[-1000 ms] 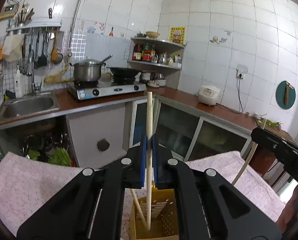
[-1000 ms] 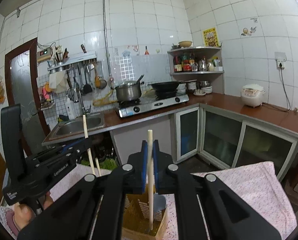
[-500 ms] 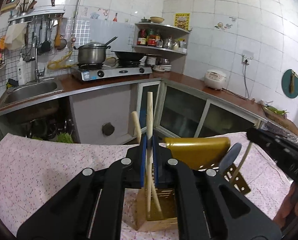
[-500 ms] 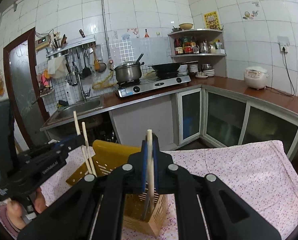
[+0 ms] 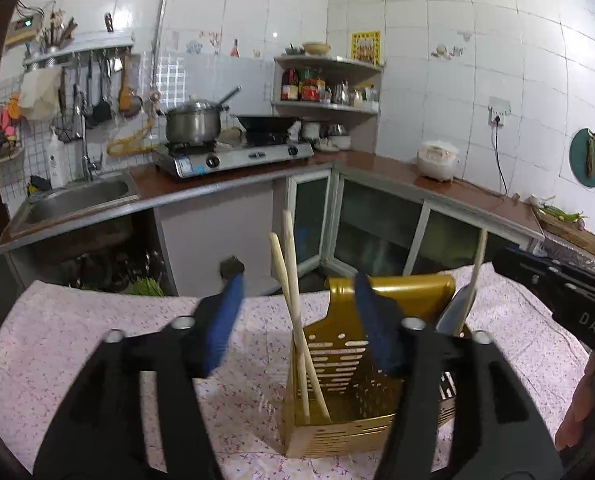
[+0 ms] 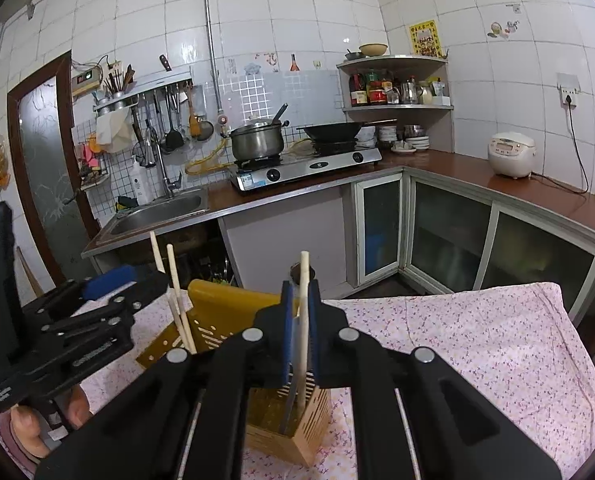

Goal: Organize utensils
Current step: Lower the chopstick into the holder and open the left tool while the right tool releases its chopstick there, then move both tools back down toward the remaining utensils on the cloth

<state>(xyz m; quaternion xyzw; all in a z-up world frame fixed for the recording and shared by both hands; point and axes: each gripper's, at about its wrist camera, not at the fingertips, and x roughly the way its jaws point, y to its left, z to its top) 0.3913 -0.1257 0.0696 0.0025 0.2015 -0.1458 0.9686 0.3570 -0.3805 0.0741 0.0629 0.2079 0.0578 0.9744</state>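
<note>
A gold slotted utensil holder (image 5: 339, 412) stands on the flowered tablecloth (image 5: 77, 344). Two pale chopsticks (image 5: 293, 300) lean inside it. My left gripper (image 5: 297, 320) is open, its blue pads on either side of the chopsticks, not touching them. My right gripper (image 6: 300, 332) is shut on a third pale chopstick (image 6: 304, 280), held upright with its lower end in the holder (image 6: 285, 424). The right gripper's arm shows in the left wrist view (image 5: 557, 292), with that chopstick (image 5: 473, 280) and a dark spoon-like piece beside it. The open left gripper shows at the left in the right wrist view (image 6: 113, 280).
Beyond the table are a kitchen counter with a sink (image 5: 77, 196), a gas stove with a pot (image 5: 193, 124) and a wok, a corner shelf (image 5: 329, 80) of bottles and a rice cooker (image 5: 437, 160). Glass cabinet doors (image 6: 449, 232) lie below the counter.
My left gripper has opened and let go of its chopstick, which now leans in the holder beside the other. Both grippers came down to the holder; the right still holds its chopstick.
</note>
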